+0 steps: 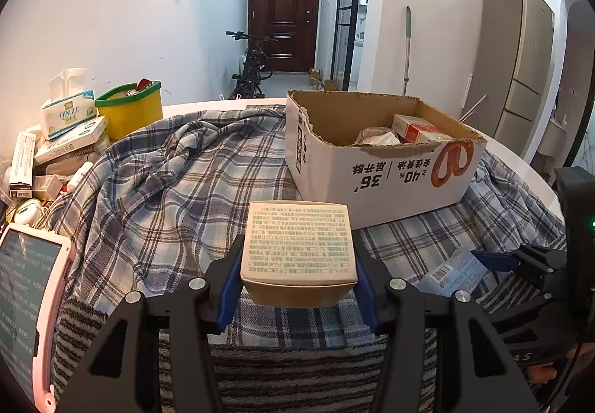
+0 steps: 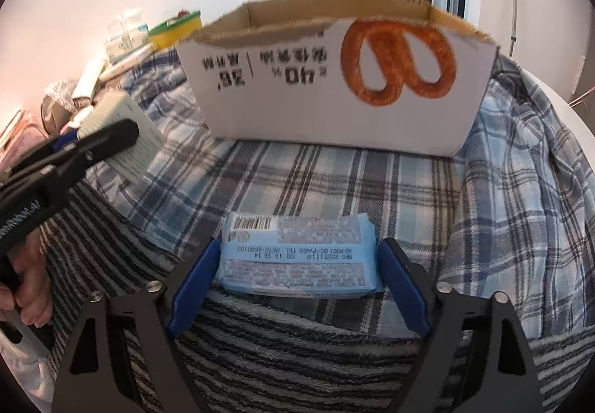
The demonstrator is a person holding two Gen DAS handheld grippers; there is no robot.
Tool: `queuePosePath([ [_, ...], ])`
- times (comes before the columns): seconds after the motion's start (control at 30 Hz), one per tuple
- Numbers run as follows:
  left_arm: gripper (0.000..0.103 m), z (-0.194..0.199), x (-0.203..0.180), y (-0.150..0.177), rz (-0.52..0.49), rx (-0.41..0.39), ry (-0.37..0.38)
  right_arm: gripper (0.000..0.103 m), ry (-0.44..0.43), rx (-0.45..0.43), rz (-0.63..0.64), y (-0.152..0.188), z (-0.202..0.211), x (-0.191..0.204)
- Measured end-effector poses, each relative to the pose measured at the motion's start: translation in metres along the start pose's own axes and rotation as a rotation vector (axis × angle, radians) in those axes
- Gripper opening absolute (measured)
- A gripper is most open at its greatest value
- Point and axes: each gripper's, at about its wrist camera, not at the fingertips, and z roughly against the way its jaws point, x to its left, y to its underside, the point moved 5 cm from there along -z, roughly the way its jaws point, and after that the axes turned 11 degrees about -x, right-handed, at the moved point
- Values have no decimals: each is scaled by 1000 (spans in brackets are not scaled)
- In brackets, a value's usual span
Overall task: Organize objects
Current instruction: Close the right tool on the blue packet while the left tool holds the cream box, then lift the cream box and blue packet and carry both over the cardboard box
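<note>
While the left tool [image 1: 297,282] pinches a cream box [image 1: 297,245] above the plaid cloth [image 1: 167,189], the open carton [image 1: 372,167] sits just beyond. Seen from the right wrist, the right tool [image 2: 297,275] stands spread around a blue packet [image 2: 293,256] lying on the cloth, pads not pressing.

White walls ahead of me; dark wooden door [image 1: 284,15] ends the hallway, bicycle [image 1: 253,67] before it, refrigerator [image 1: 520,63] right.
</note>
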Motion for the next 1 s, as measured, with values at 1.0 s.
queuePosePath([
  [1.0,54,48,-8,-17,22,-251,136,75,234,-558,-235,-25,109,-66],
])
